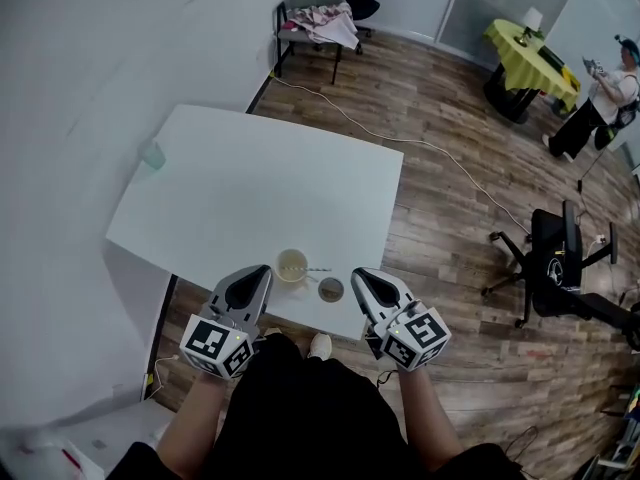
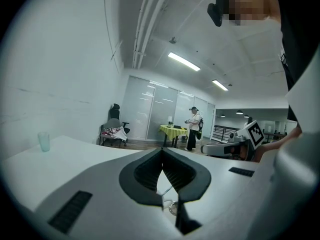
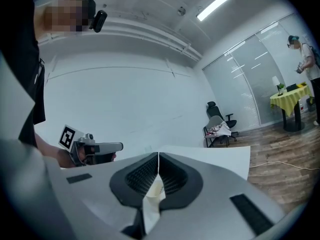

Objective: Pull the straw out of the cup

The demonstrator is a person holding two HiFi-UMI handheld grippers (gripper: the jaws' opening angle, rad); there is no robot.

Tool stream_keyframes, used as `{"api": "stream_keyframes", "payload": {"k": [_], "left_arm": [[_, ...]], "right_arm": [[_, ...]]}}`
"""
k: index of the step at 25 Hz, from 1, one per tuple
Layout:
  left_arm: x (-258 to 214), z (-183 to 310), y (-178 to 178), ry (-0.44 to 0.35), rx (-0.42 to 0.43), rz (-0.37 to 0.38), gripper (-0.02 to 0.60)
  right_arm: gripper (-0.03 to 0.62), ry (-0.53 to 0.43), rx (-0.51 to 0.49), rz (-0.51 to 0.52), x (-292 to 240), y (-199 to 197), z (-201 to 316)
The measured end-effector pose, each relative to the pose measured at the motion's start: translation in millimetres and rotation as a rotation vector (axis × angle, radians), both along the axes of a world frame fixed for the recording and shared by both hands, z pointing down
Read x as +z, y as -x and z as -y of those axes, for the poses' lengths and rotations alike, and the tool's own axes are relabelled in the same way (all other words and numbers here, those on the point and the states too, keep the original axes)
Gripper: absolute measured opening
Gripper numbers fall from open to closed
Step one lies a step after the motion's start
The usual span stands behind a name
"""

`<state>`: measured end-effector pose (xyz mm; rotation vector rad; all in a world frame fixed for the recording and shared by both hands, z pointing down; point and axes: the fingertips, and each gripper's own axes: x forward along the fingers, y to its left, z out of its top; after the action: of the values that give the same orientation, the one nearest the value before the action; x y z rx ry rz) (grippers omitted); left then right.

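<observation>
A pale paper cup point(image 1: 291, 265) stands near the front edge of the white table point(image 1: 250, 188). A thin straw point(image 1: 318, 269) pokes out from its rim toward the right. A round lid point(image 1: 331, 290) lies flat just right of the cup. My left gripper point(image 1: 264, 271) is shut and empty, its tips just left of the cup. My right gripper point(image 1: 357, 274) is also shut and empty, just right of the lid. In the left gripper view the shut gripper point(image 2: 162, 150) shows the straw point(image 2: 166, 188) and lid point(image 2: 173, 207) below. The right gripper view looks past the shut gripper point(image 3: 158, 155) at the cup point(image 3: 152, 196).
A small green cup point(image 1: 152, 154) stands at the table's far left edge, by the wall. Beyond the table are a chair with cloth point(image 1: 320, 13), a black office chair point(image 1: 552, 260), a yellow-covered table point(image 1: 530, 56), a standing person point(image 1: 598, 98) and a floor cable point(image 1: 440, 153).
</observation>
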<state>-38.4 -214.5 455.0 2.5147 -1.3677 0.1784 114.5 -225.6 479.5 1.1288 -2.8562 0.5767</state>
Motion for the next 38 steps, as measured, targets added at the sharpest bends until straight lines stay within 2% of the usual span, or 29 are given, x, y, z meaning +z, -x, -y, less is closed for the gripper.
{"api": "stream_keyframes", "payload": {"k": [6, 12, 17, 22, 27, 32, 38], "left_arm": [[5.3, 1.3, 15.4, 0.013, -0.014, -0.004, 0.014], [9.2, 12.5, 27.3, 0.035, 0.008, -0.007, 0.014], [14.1, 21.8, 29.8, 0.052, 0.052, -0.002, 0.014], [22.5, 24.3, 20.4, 0.076, 0.128, -0.005, 0.014], [26.4, 26.4, 17.5, 0.087, 0.17, -0.012, 0.014], [30.4, 28.8, 17.3, 0.099, 0.195, -0.014, 0.014], [29.8, 29.9, 22.4, 0.104, 0.215, -0.009, 0.014]], "right_arm": [[0.023, 0.019, -0.005, -0.021, 15.2, 13.4, 1.9], [0.023, 0.046, 0.004, -0.044, 23.2, 22.8, 3.2], [0.025, 0.06, 0.02, -0.071, 25.6, 28.3, 5.7], [0.026, 0.077, 0.024, -0.162, 40.1, 37.1, 1.9], [0.069, 0.122, 0.051, -0.179, 59.8, 39.3, -1.7], [0.091, 0.157, 0.077, -0.199, 74.7, 42.4, -1.3], [0.098, 0.213, 0.1, -0.173, 96.7, 47.4, 2.1]]}}
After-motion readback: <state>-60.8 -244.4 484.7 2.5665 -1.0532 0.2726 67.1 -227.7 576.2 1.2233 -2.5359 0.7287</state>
